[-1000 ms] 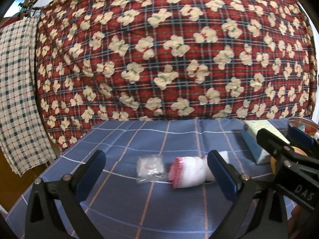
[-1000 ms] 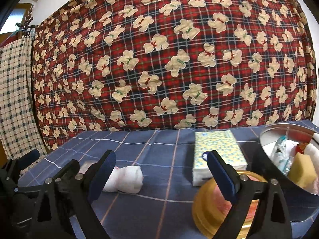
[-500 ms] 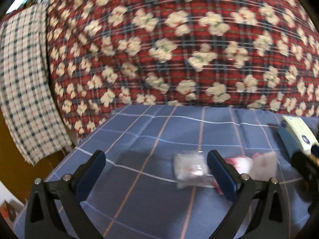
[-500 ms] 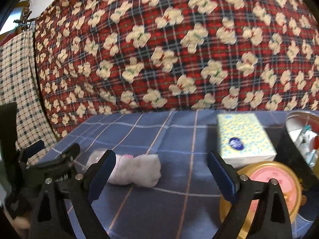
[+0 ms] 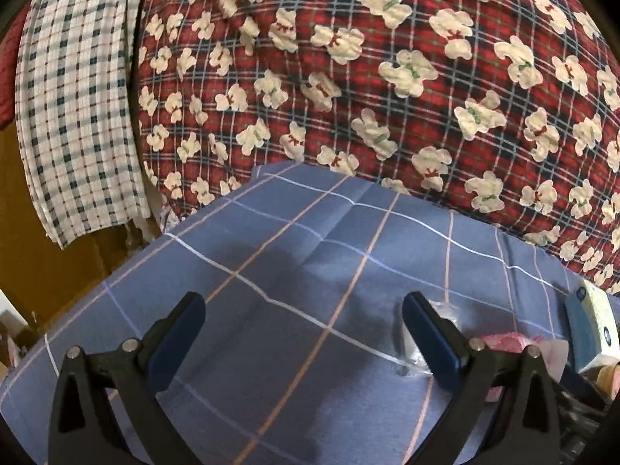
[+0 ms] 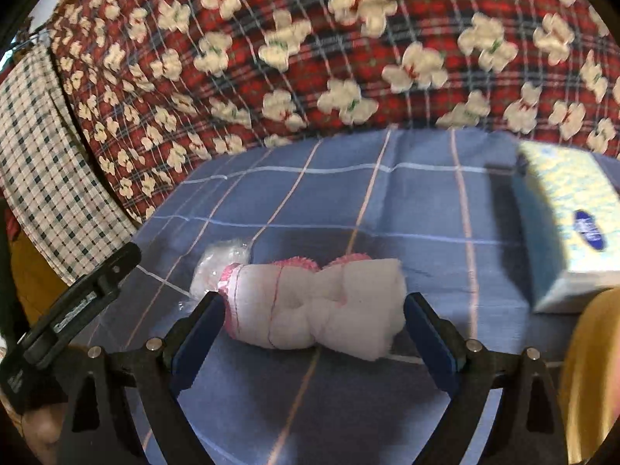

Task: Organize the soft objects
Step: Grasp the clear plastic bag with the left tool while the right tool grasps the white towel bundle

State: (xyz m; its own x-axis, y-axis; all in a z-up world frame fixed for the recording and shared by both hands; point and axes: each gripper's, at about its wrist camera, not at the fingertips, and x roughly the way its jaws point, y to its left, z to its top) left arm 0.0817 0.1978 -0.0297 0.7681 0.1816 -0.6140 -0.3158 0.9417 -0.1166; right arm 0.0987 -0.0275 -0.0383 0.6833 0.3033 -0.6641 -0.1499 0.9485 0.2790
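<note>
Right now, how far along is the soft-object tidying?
Nothing looks put away in these views. The white rolled cloth with pink trim and a clear plastic packet lie on the blue tablecloth. The right tongs are open, framing the cloth but not gripping it. The left tongs are open and empty. Grasping and placing remain.

— What sort of place was it?
— A home, by the look of it: a blue checked tablecloth [image 5: 294, 279], a red plaid bear-print cloth [image 5: 387, 77] hung behind, a checked towel [image 5: 77, 97] beside it, and a tissue box [image 6: 569, 224].
</note>
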